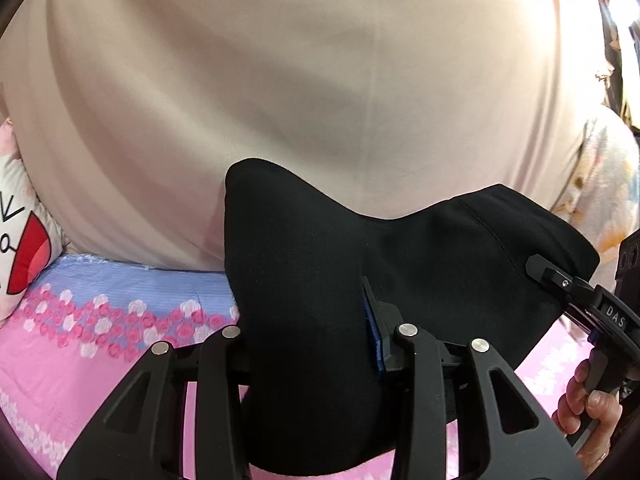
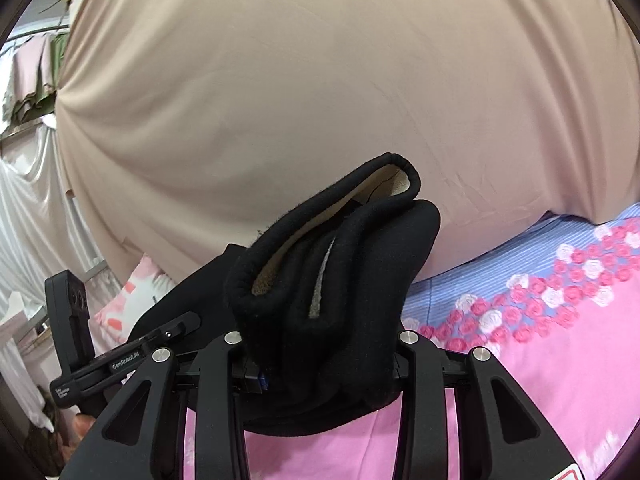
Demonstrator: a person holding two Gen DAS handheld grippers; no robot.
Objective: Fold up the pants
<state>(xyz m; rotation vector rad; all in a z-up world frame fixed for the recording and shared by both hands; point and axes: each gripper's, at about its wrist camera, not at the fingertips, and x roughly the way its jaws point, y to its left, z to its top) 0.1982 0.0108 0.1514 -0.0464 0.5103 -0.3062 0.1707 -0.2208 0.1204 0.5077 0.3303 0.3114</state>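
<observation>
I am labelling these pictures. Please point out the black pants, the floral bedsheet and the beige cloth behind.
black pants [image 1: 304,248]: left wrist view, on the bunched fabric above the gripper.
floral bedsheet [image 2: 560,320]: right wrist view, on its rose band.
beige cloth [image 2: 300,80]: right wrist view, on its smooth middle.

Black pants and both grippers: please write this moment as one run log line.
left gripper: shut on black pants | right gripper: shut on black pants | pants: lifted above pink floral sheet | fold: not yet done
</observation>
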